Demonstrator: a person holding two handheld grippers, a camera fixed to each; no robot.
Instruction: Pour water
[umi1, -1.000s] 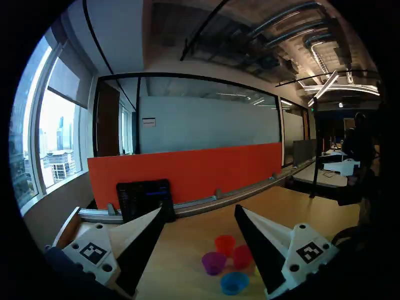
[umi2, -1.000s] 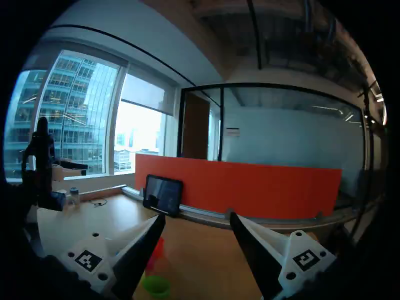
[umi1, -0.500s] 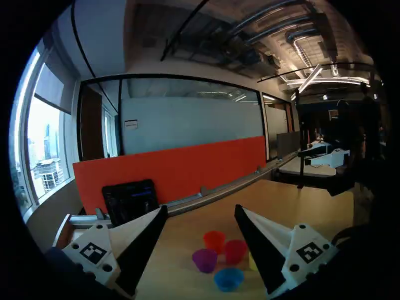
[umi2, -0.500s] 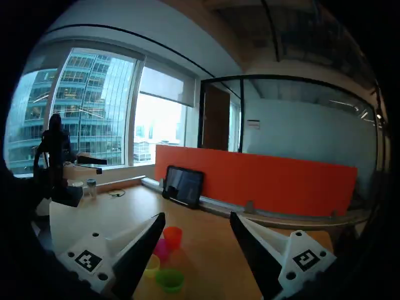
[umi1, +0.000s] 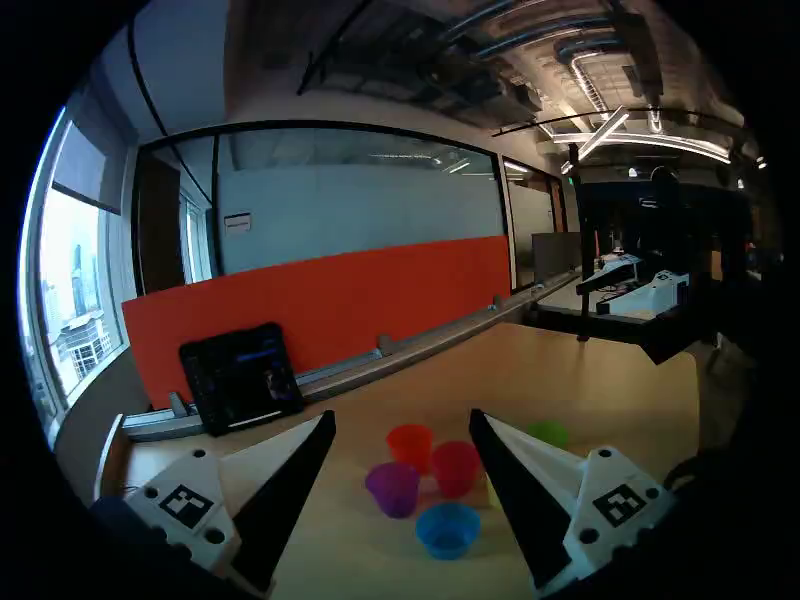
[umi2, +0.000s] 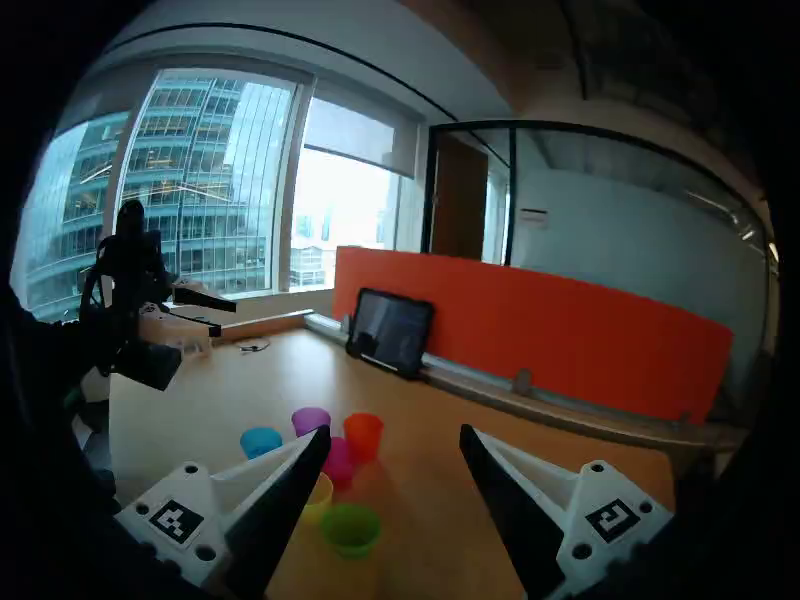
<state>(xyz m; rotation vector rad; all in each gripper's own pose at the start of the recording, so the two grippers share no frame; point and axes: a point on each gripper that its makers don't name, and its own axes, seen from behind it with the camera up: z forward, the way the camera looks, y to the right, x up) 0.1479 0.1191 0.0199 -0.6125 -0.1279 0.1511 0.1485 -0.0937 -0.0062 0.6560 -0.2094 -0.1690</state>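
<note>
left gripper (umi1: 398, 414) fingers apart, empty | right gripper (umi2: 394, 429) fingers apart, empty | coloured cups (umi1: 393, 488) clustered on desk (umi1: 580, 385) near both (tablet (umi1: 240, 375) stands far, by orange partition (umi1: 350, 300))

Main thing in the way is the bunch of cups (umi1: 455, 465) sitting mid-table (umi1: 590, 375), packed close with only skinny gaps between them. The green cup (umi2: 350, 528) is at the near edge in the right gripper view, just beside a yellow one. Wide bare wood to the right of the bunch and behind it, so plenty of room to come in there. At the far edge a tablet (umi2: 390, 330) leans on the orange divider (umi2: 600, 345), well apart from the cups. A dark stand (umi2: 130, 300) blocks the far left end.
</note>
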